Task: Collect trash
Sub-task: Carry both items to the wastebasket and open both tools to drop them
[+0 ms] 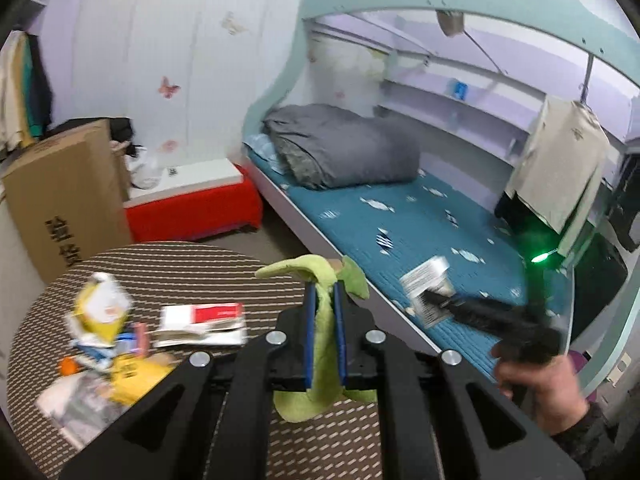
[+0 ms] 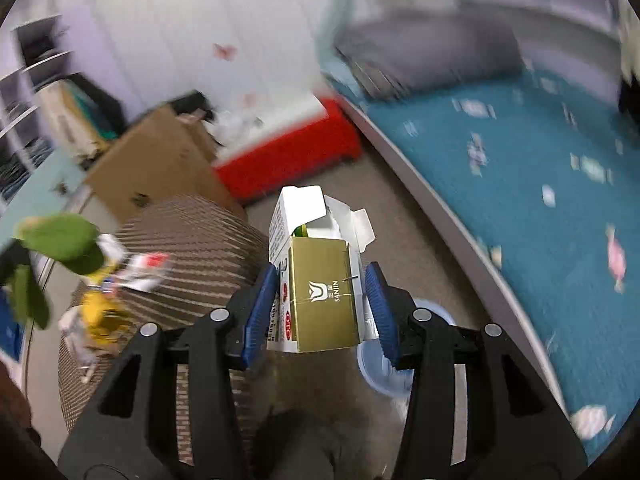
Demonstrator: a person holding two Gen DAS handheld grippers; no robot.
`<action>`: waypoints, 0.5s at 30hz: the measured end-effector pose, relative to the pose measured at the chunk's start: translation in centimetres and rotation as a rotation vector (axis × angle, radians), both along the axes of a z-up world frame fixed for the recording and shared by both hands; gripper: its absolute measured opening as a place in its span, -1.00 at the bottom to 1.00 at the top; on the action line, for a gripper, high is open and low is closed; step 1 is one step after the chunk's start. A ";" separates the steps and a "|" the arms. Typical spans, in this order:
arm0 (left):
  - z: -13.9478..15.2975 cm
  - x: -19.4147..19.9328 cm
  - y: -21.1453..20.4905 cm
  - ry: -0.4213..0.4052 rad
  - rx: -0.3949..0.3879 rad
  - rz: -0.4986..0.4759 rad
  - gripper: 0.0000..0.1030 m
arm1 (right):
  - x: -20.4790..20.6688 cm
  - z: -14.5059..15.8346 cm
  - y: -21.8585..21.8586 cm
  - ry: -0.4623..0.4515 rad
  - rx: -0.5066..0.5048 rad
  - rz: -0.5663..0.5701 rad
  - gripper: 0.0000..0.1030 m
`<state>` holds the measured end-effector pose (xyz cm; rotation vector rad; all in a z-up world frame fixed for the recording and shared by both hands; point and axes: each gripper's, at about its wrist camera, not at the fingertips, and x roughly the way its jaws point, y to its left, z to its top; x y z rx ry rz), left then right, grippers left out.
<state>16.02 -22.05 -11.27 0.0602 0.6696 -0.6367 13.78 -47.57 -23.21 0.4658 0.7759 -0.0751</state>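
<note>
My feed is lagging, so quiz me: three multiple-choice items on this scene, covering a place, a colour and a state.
1. Where does the remaining litter lie?
A. on the round table
B. on the bed
C. on the red box

2. What colour is the cloth in the left gripper?
A. blue
B. green
C. white

3. How is the carton in the right gripper?
A. sealed
B. crushed flat
C. top flaps open

Answers:
1 A: the litter sits on the round table.
2 B: the left gripper is shut on a green cloth.
3 C: the right gripper clamps a carton whose top flaps stand open.
</note>
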 end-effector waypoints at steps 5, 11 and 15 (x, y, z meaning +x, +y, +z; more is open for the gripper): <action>-2.0 1.6 -5.0 0.039 0.036 -0.057 -0.83 | 2.5 -8.1 -3.5 0.145 0.070 -0.052 -0.12; -5.3 3.8 -9.3 0.112 0.071 -0.088 -0.83 | 4.7 -16.8 -5.7 0.284 0.145 -0.094 -0.11; -7.5 5.2 -11.7 0.157 0.100 -0.107 -0.83 | 5.8 -21.7 -7.2 0.349 0.260 -0.134 0.35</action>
